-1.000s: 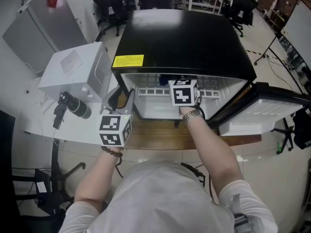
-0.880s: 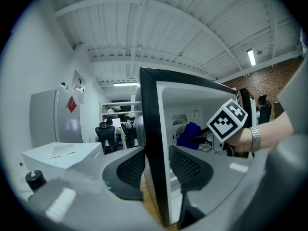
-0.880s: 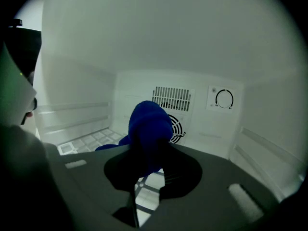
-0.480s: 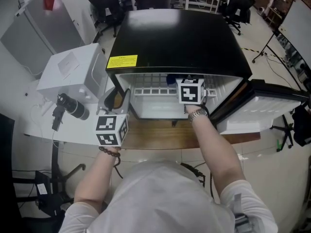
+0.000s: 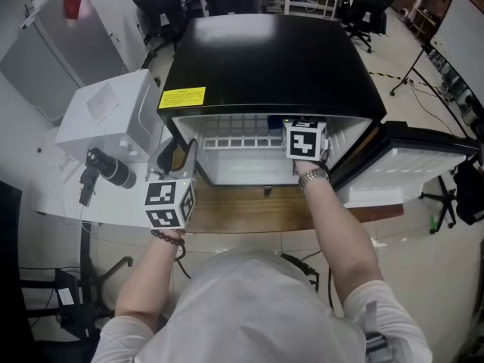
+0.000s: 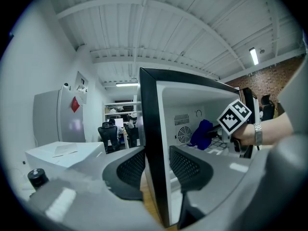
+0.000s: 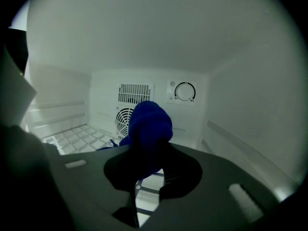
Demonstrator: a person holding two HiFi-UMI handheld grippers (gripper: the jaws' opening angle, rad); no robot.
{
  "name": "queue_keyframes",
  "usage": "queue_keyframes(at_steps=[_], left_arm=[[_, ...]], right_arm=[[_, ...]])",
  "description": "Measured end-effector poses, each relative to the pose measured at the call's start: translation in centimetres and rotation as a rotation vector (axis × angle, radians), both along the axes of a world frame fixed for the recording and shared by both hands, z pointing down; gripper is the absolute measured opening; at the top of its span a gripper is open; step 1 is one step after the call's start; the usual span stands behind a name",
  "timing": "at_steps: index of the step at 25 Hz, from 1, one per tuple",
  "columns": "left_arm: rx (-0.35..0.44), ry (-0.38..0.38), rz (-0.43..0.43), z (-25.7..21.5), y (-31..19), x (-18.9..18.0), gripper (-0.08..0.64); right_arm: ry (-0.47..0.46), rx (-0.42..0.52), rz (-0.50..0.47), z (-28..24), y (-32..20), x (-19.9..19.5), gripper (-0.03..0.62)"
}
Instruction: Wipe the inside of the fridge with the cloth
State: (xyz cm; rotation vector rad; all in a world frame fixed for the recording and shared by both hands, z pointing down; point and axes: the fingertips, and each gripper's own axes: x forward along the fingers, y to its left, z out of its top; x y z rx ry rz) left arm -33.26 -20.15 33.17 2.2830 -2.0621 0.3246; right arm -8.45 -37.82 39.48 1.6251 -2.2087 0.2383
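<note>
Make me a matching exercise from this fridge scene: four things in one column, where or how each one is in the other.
1 cloth
2 left gripper
3 fridge door
4 yellow label

A swung open to the right
B on the fridge top
C clamped on the fridge side wall
D pinched in the right gripper

Pairs: 1-D, 2-C, 3-A, 4-B
</note>
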Motion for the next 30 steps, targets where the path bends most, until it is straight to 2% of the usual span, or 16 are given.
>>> queue_keyframes(at_steps=[14,20,27,30], left_arm=[[0.005,0.008,-0.015,0.0,-0.1,-0.1,0.155],[0.006,0.01,-0.017,0.0,-0.1,0.0,0.155],[0.007,0.015,-0.016,0.0,-0.1,-0.1,0.155],[0.007,0.017,-0.015,0.0,-0.1,0.0,0.155]], right_arm=[[0.015,0.019,0.071,-0.4,-0.3,2.8,0.072],[0.007,0.09,0.064,-2.1,-0.6,2.9,0.072],[0.004,0.092,0.099,-2.1,-0.4,3.7,0.072],[-0.012,0.122,0.086,-2.9,-0.1,3.4,0.072]])
